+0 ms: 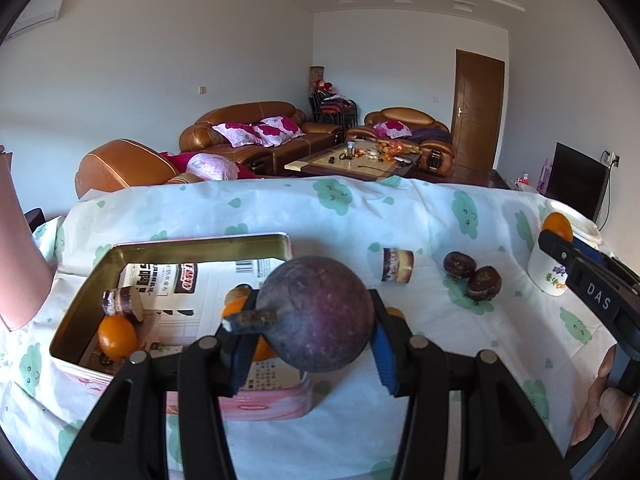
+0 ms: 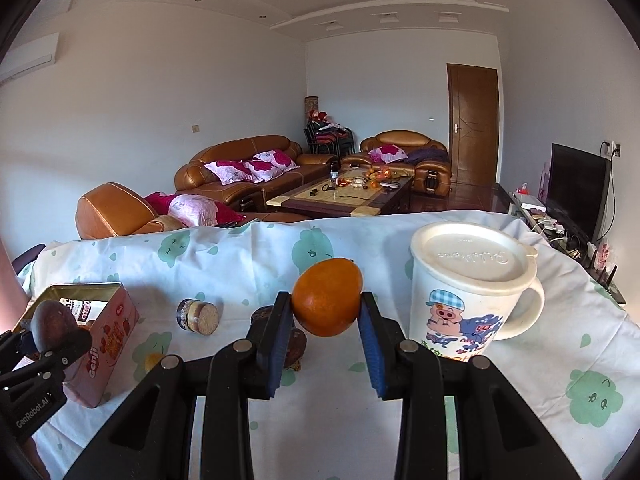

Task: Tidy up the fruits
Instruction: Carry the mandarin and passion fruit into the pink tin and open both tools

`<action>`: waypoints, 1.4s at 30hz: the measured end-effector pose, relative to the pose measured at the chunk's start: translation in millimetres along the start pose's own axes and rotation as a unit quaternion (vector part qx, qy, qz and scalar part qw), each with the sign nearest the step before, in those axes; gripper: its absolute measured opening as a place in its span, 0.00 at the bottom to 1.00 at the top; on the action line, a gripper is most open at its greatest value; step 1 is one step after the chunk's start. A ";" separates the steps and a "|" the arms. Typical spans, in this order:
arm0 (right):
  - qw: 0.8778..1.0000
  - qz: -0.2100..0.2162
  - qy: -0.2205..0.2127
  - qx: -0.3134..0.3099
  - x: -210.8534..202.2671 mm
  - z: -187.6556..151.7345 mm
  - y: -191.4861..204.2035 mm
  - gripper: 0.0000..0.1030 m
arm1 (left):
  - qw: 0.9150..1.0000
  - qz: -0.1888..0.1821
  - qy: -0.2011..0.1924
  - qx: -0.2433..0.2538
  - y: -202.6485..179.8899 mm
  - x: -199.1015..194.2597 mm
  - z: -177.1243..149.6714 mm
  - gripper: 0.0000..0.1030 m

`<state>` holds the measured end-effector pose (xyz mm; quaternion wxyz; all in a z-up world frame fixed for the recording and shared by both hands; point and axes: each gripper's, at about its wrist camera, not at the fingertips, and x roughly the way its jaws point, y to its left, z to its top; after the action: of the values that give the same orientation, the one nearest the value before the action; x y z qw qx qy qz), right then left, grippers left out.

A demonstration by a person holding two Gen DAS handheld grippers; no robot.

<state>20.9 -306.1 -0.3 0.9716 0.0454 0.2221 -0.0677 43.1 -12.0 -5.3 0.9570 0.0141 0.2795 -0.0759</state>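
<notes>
My left gripper (image 1: 310, 320) is shut on a dark purple round fruit with a stem (image 1: 316, 314), held above the near right corner of the pink tin box (image 1: 200, 242). The tin holds an orange (image 1: 117, 337), a small snack jar (image 1: 122, 300) and printed packets. My right gripper (image 2: 326, 310) is shut on an orange (image 2: 327, 297) and holds it above the tablecloth, left of the white lidded mug (image 2: 472, 284). The left gripper with its purple fruit (image 2: 52, 322) shows at the left of the right wrist view, over the tin (image 2: 108, 328).
Two dark brown fruits (image 1: 472, 274) and a small snack jar (image 1: 396, 265) lie on the cloud-print tablecloth (image 1: 360, 208). The mug (image 1: 548, 268) stands at the far right. A pink object (image 1: 20, 248) stands at the left edge. Sofas and a coffee table are beyond.
</notes>
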 end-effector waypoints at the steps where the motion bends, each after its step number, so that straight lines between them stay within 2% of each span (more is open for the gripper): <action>1: 1.000 -0.004 -0.001 -0.002 -1.2 -0.3 0.8 0.34 | 1.000 0.002 0.000 -0.001 4.6 0.2 0.3 0.50; 5: 0.999 -0.025 -0.013 -0.017 -9.0 -2.0 8.7 0.34 | 1.000 0.011 -0.003 -0.006 21.2 -0.6 2.5 0.50; 8: 1.000 -0.025 -0.007 -0.014 -13.2 -4.6 16.0 0.34 | 1.000 0.017 -0.004 -0.009 32.4 -0.4 4.3 0.50; 14: 0.999 0.031 0.029 0.009 -14.6 -10.9 53.0 0.34 | 0.999 0.040 -0.009 -0.016 56.7 -1.1 9.4 0.50; 23: 0.994 0.107 0.008 -0.020 -22.6 -2.9 143.8 0.35 | 0.996 0.080 -0.009 -0.040 104.9 2.6 12.9 0.50; 29: 0.990 0.136 0.025 -0.028 -6.1 -1.7 192.0 0.35 | 0.993 0.106 -0.001 -0.053 129.8 10.7 13.8 0.50; 36: 0.986 0.157 0.054 -0.012 24.1 0.6 223.0 0.35 | 0.989 0.130 0.025 -0.065 150.5 23.7 9.6 0.50; 42: 0.980 0.181 0.086 -0.018 41.7 -6.9 233.8 0.35 | 0.988 0.132 0.043 -0.065 153.6 30.1 7.4 0.50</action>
<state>90.6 -79.2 -11.2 0.9456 0.0730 0.2946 0.1174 95.7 135.1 -17.6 0.9447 -0.0083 0.3203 0.0700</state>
